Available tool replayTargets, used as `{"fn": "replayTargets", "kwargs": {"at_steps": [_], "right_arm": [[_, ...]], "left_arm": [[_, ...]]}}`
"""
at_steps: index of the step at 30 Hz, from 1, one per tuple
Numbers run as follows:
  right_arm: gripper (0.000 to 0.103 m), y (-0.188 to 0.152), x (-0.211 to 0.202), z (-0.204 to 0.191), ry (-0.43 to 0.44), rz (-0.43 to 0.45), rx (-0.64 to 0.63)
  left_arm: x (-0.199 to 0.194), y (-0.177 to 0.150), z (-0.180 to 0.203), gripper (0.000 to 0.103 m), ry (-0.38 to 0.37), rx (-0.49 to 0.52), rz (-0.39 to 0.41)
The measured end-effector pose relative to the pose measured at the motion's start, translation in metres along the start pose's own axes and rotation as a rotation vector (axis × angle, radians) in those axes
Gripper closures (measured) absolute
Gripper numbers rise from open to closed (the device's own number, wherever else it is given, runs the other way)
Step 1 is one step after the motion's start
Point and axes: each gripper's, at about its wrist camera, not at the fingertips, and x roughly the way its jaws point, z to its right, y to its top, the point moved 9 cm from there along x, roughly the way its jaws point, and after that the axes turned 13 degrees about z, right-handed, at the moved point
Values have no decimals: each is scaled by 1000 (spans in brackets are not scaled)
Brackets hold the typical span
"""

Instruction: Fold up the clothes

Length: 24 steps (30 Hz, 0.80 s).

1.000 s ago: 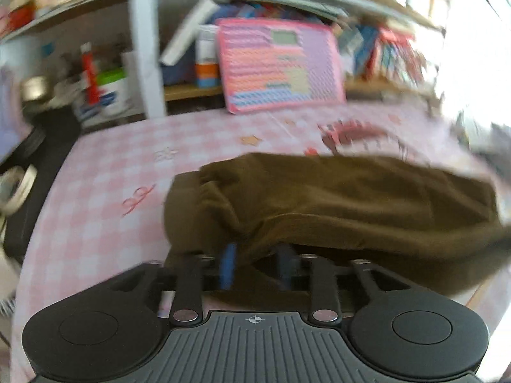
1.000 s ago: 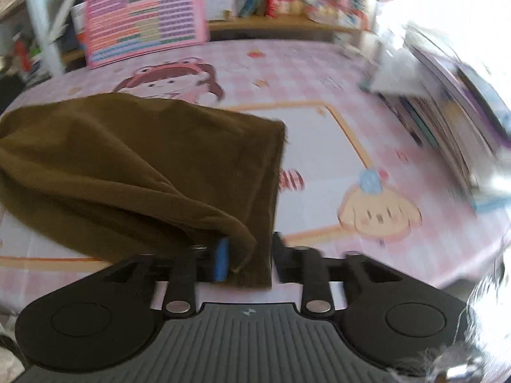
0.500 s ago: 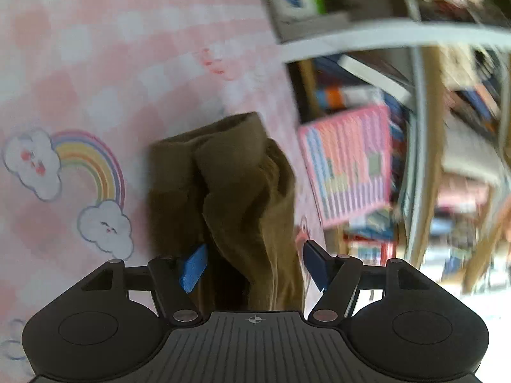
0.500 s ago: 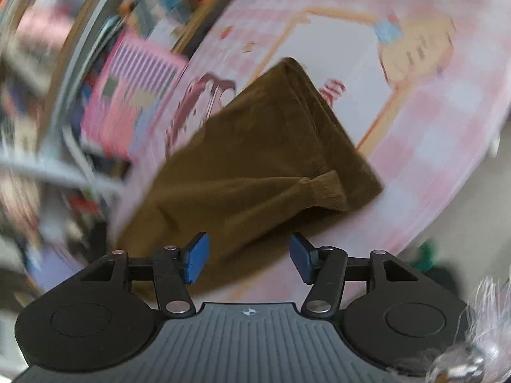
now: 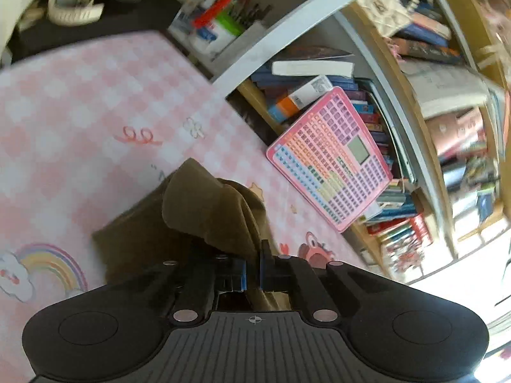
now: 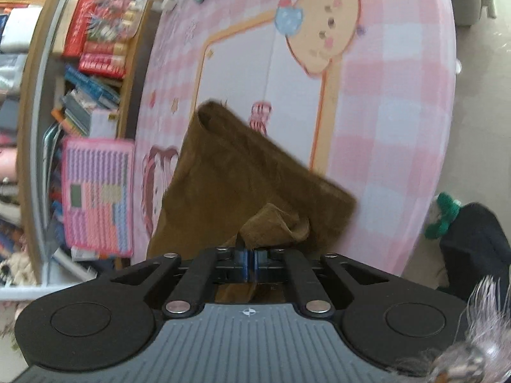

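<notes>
A brown corduroy garment [image 5: 179, 223] lies partly folded on the pink checked table [image 5: 64, 121]. My left gripper [image 5: 253, 273] is shut on a fold of the brown garment at its near end. In the right wrist view the same garment [image 6: 230, 185] stretches away over the table [image 6: 399, 111]. My right gripper [image 6: 250, 266] is shut on a bunched cuff of the garment at its near corner. Both views are tilted.
A pink keyboard toy [image 5: 332, 156] leans on a bookshelf [image 5: 431, 111] behind the table; it also shows in the right wrist view [image 6: 95, 191]. Pens and bottles [image 5: 217, 22] stand at the far left. A dark bag with a green object [image 6: 444, 217] sits beyond the table's edge.
Both grippers opened half a second ago and have shut again on new spots of the garment. Both cameras have rolled and the garment is now folded narrower.
</notes>
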Motion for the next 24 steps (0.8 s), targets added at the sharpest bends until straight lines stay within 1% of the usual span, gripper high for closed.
{"fn": "replayTargets", "kwargs": {"at_steps": [1,2,4,5,6,7,8,9,10,12,13,14,16,20,22,24], "right_arm": [[100,8,-2,-20,33,24,-46],[100,16,-11,-49,102,59,-112],[100,30,-45,-116,288,143,-270],[100,34,-63,-143,368,181,-338],[100,36,-80,-155,415,207,-379],[100,34,-86,-150,407,203,-392],[100,30,-80,-133,355,173,-387],[100,26,-74,-116,304,143,-382],[100,21,-63,-93,233,105,-371],[100,6,-31,-33,46,19,-334],[100,-1,-19,-8,-29,-5,-315],[100,-6,-10,11,-74,-18,-295],[99,-9,-5,23,-80,-12,-263],[98,-6,-2,10,-65,-8,-350],[98,-6,-2,9,-64,-5,-366],[98,-7,-3,11,-69,1,-377]], "left_arm": [[0,2,2,99,-10,-12,2],[0,4,4,99,-21,-23,4],[-10,10,22,99,-100,-6,17],[-16,12,29,98,-133,4,21],[-20,13,32,98,-150,18,20],[-19,11,25,98,-136,20,6],[-17,9,18,98,-119,21,-9],[-13,3,2,98,-79,4,-38],[-9,-4,-15,98,-37,-13,-68],[-3,-20,-44,98,33,-41,-124],[-1,-29,-59,98,67,-54,-152],[0,-34,-66,98,92,-51,-164],[-1,-37,-72,97,97,-75,-164],[1,-30,-63,97,92,-50,-159],[-2,-22,-51,98,61,-34,-130],[-13,-11,-26,98,-1,36,-74]]}}
